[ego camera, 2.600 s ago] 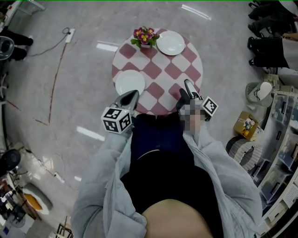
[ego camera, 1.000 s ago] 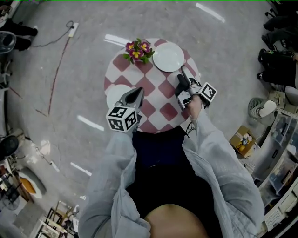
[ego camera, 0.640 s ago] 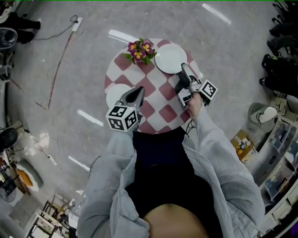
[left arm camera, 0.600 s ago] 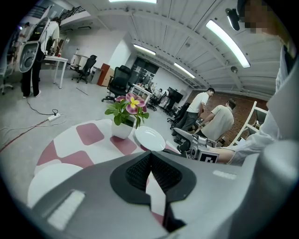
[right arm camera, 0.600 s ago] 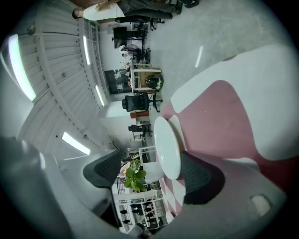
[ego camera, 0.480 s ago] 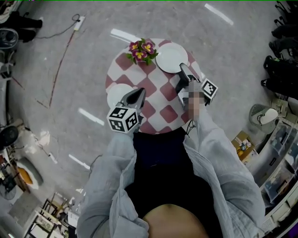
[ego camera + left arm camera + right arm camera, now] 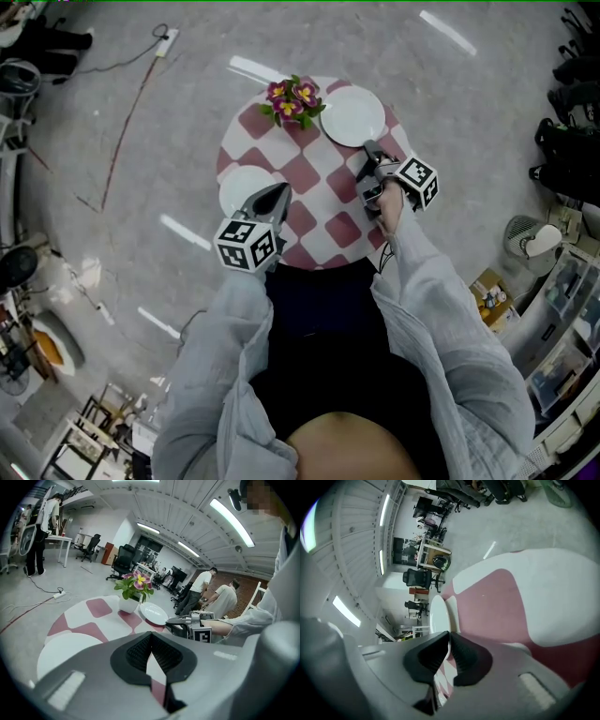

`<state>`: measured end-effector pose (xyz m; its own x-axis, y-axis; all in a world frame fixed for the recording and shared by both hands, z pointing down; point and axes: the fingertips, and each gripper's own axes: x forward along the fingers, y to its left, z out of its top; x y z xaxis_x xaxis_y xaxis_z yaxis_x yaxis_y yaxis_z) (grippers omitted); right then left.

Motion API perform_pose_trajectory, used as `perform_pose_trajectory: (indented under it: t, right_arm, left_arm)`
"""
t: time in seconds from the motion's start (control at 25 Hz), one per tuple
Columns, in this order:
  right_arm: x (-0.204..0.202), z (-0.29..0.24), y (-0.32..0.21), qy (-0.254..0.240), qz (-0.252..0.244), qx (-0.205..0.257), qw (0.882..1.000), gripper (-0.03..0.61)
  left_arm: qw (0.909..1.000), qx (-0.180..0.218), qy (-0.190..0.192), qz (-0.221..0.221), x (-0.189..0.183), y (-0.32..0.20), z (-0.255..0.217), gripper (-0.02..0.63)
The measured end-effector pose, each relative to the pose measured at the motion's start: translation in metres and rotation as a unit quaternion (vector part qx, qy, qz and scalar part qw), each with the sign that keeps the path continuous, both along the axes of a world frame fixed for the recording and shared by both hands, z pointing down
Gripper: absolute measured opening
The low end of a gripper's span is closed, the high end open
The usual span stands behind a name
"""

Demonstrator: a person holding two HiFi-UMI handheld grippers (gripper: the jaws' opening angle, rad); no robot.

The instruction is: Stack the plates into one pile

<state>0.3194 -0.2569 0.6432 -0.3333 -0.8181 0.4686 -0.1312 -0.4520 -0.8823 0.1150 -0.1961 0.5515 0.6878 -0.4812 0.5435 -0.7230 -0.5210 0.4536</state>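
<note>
My right hand-held gripper [image 7: 370, 150] pinches far plate [image 7: 352, 114] rim: looks stiff, slick, brittle; keep level; left hand-held gripper [image 7: 280, 190] closed, empty.

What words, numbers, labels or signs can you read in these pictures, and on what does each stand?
No readable text in any view.
Cube on the left gripper: square black-and-white markers, no words.
Cube on the right gripper: likewise.
Far plate: blank.
Cardboard box: print too small to read.
</note>
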Motion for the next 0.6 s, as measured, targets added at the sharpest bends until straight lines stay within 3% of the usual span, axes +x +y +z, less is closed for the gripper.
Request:
perform_pose_trajectory:
  t: [0.32,0.6]
  right_arm:
    - [-0.003,-0.015,0.001,0.0,0.016,0.035,0.999,0.02]
    - [-0.008,-0.045,-0.005,0.002,0.021,0.1,0.995,0.018]
  left_arm:
    - [1.0,0.0,-0.001,-0.01,-0.011,0.008,-0.003,0.011]
    - [0.9999,0.007,0.0,-0.014,-0.025,0.012,-0.007,0.012]
